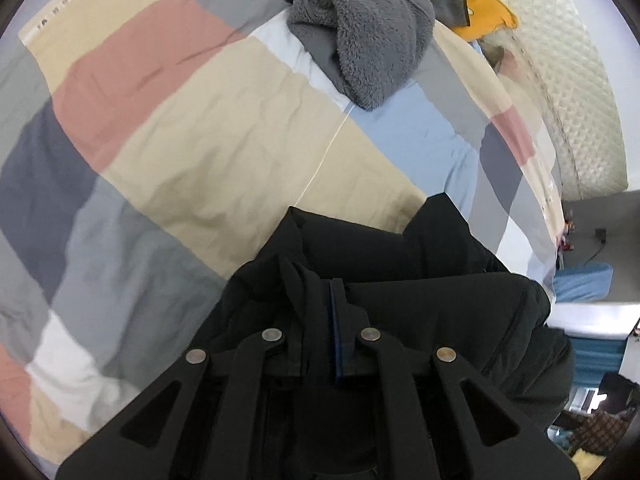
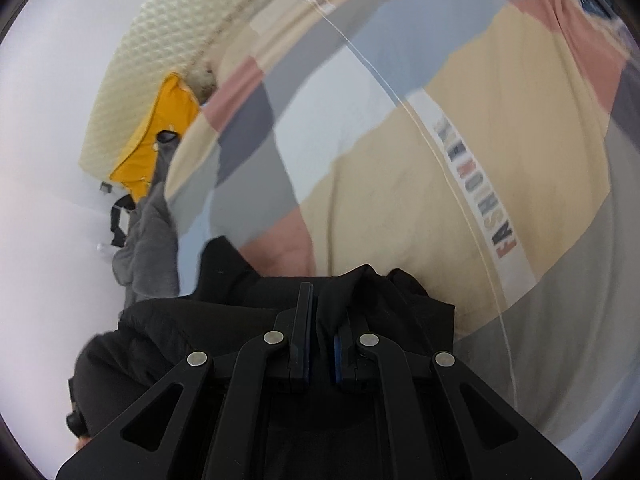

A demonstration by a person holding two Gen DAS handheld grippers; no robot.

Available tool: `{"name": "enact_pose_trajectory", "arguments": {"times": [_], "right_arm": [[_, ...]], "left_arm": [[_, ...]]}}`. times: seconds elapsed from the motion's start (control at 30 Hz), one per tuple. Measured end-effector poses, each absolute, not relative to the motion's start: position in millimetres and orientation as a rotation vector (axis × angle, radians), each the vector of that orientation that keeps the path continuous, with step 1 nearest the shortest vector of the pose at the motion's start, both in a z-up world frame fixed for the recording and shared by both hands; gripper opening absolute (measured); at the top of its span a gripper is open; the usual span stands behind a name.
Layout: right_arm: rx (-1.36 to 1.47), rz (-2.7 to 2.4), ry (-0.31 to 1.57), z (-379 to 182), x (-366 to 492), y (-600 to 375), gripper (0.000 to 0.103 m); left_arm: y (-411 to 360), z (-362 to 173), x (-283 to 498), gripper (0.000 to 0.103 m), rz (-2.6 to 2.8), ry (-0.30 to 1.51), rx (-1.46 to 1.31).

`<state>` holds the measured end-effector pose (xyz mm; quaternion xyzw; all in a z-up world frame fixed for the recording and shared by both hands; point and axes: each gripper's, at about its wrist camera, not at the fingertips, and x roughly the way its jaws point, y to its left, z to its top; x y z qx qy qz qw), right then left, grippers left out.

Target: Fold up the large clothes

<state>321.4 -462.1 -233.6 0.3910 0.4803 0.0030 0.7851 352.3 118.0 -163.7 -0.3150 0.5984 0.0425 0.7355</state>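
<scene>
The left gripper [image 1: 320, 320] has its fingers pinched on a fold of the black garment [image 1: 420, 280] — dark cloth bunches between them and drapes over the tips. The right gripper [image 2: 322, 328] likewise clamps the garment's [image 2: 224, 320] edge, fingers nearly together with cloth caught between. The garment hangs from both, low over the bed's patchwork cover [image 1: 240, 140] (beige, pink, blue and grey blocks). A grey fleece [image 1: 360, 40] lies further up the bed — beside it a yellow cushion [image 1: 480, 4].
</scene>
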Motion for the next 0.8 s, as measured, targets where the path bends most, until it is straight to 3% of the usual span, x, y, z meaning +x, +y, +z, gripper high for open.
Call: {"name": "enact_pose_trajectory", "arguments": {"times": [0.17, 0.37, 0.43, 0.5, 0.53, 0.57, 0.6, 0.67, 0.8], "right_arm": [[0.881, 0.006, 1.022, -247, 321, -463, 0.005], [1.026, 0.028, 0.935, -247, 288, -475, 0.009], [1.055, 0.022, 0.903, -235, 275, -479, 0.016], [1.032, 0.017, 0.891, -219, 265, -480, 0.034], [1.016, 0.015, 0.886, -211, 260, -481, 0.042], [1.003, 0.018, 0.876, -201, 253, -482, 0.056], [0.988, 0.023, 0.862, -189, 246, -482, 0.057], [0.945, 0.027, 0.851, -169, 237, -479, 0.057], [0.743, -0.002, 0.769, -107, 214, -464, 0.057]], "left_arm": [[112, -172, 350, 0.010, 0.092, 1.269, -0.692], [130, -172, 330, 0.012, 0.027, 1.197, -0.884], [136, -168, 321, 0.013, 0.005, 1.203, -0.924], [140, -157, 309, 0.016, 0.017, 1.207, -0.909], [142, -151, 305, 0.020, 0.031, 1.211, -0.893], [145, -143, 300, 0.026, 0.029, 1.203, -0.889], [149, -134, 294, 0.032, 0.014, 1.185, -0.888], [155, -117, 287, 0.072, -0.004, 1.159, -0.860], [165, -80, 268, 0.077, -0.028, 1.084, -0.780]]}}
